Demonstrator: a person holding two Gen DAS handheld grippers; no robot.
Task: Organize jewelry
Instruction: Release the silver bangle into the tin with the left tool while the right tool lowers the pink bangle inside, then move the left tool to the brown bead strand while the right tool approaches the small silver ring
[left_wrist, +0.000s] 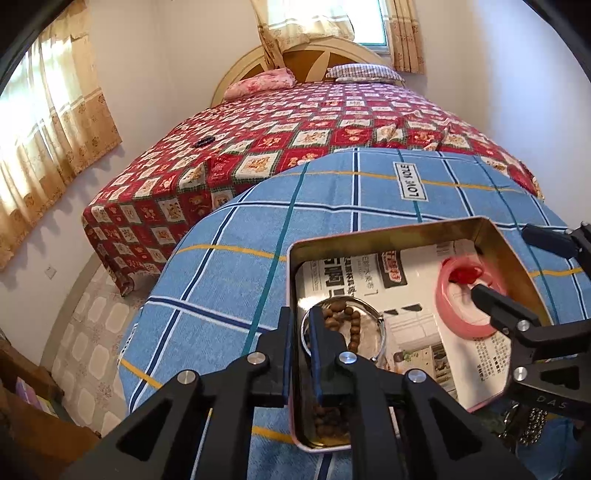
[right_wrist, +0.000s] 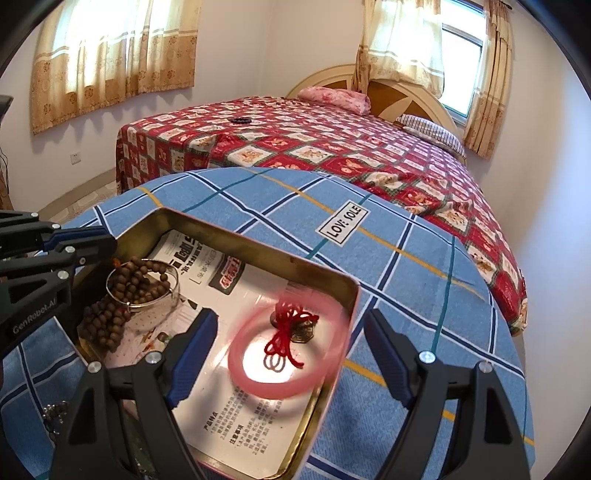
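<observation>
Holding the tin (left_wrist: 369, 240) wall pinched in my left tool (left_wrist: 301, 354), right tool (right_wrist: 286, 332) spread wide above the blurred pink bangle (right_wrist: 284, 384) inside the tin; tugging could tip the tin, spilling the beads (right_wrist: 136, 280).

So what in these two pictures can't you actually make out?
- Pink bangle, right wrist view: motion-blurred, so its rim detail is lost.
- Charm under the red cord, right wrist view: covered by the cord, too small.
- Beaded chain, left wrist view: hidden behind the right tool.
- Dark object on the bed: too small to identify.
</observation>
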